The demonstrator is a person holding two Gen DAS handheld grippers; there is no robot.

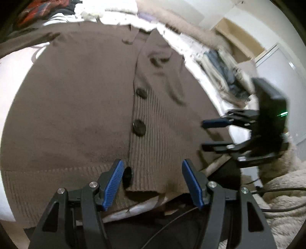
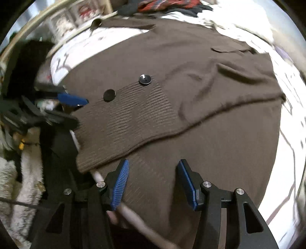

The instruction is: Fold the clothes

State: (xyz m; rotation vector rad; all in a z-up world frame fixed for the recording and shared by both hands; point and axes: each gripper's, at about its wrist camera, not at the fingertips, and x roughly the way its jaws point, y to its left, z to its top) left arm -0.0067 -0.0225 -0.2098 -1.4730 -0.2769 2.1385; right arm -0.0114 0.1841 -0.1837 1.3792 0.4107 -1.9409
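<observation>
A brown knit cardigan (image 1: 80, 99) lies spread flat on a white bed sheet (image 1: 11, 76), with dark buttons (image 1: 139, 127) down its ribbed front band. My left gripper (image 1: 153, 183) hovers open over the ribbed hem at the near edge, its blue pads apart and pressing on nothing. In the right wrist view the cardigan (image 2: 220, 134) fills the frame, one layer folded across it with two buttons (image 2: 145, 79). My right gripper (image 2: 154, 184) is open above the cloth, nothing pinched. Each gripper shows in the other's view: the right gripper (image 1: 210, 135), the left gripper (image 2: 76, 110).
A heap of clothes with red plaid (image 1: 38, 11) lies at the bed's far side. Folded garments (image 1: 223, 72) are stacked to the right, near a cardboard box (image 1: 235, 32). A fluffy beige throw (image 1: 283, 201) and a black cable (image 1: 283, 189) lie beside the bed.
</observation>
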